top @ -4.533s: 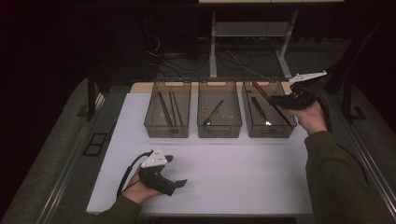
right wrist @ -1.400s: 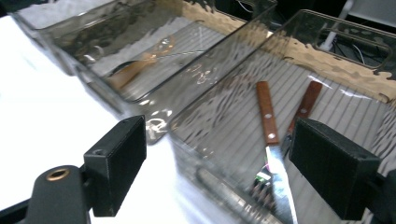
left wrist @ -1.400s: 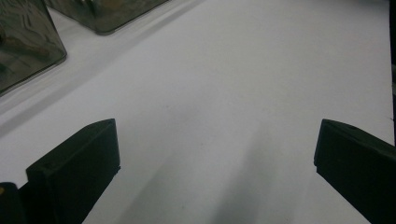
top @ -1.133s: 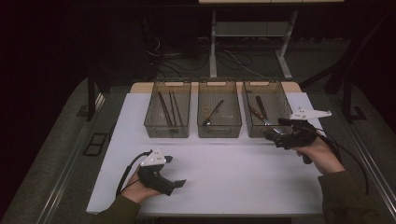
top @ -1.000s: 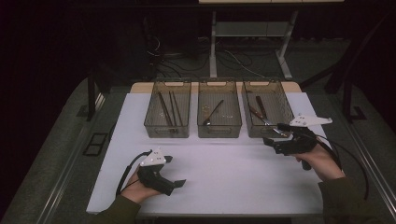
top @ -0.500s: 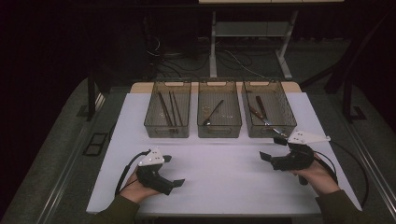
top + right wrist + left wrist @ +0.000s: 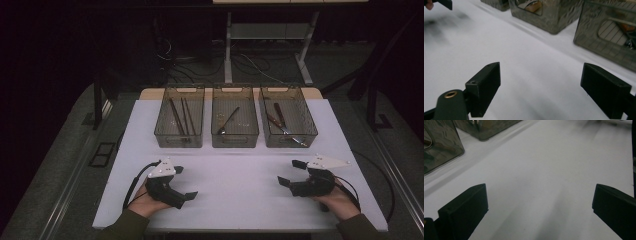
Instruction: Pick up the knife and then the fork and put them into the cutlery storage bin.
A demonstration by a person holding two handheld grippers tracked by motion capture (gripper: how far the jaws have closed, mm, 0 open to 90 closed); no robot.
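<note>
Both grippers rest low over the white table top (image 7: 240,175). My left gripper (image 7: 184,183) sits at the front left, jaws wide apart with nothing between them; the same open gripper (image 7: 540,205) appears in the left gripper view. At the front right my right gripper (image 7: 292,173) is open and empty too, and in the right gripper view the gripper (image 7: 544,86) spans bare table. Three clear bins stand in a row at the back: the left bin (image 7: 179,120) holds dark sticks, the middle bin (image 7: 235,120) one utensil, the right bin (image 7: 287,120) knives.
The bins' near walls (image 7: 549,15) lie ahead of my right gripper. A bin corner (image 7: 441,147) shows at the upper left of the left gripper view. Cables trail from both grippers. Table edges drop to dark floor on all sides.
My right gripper has come back from above the right bin, down and toward the front right of the table. It is open throughout. The left gripper has stayed put.
</note>
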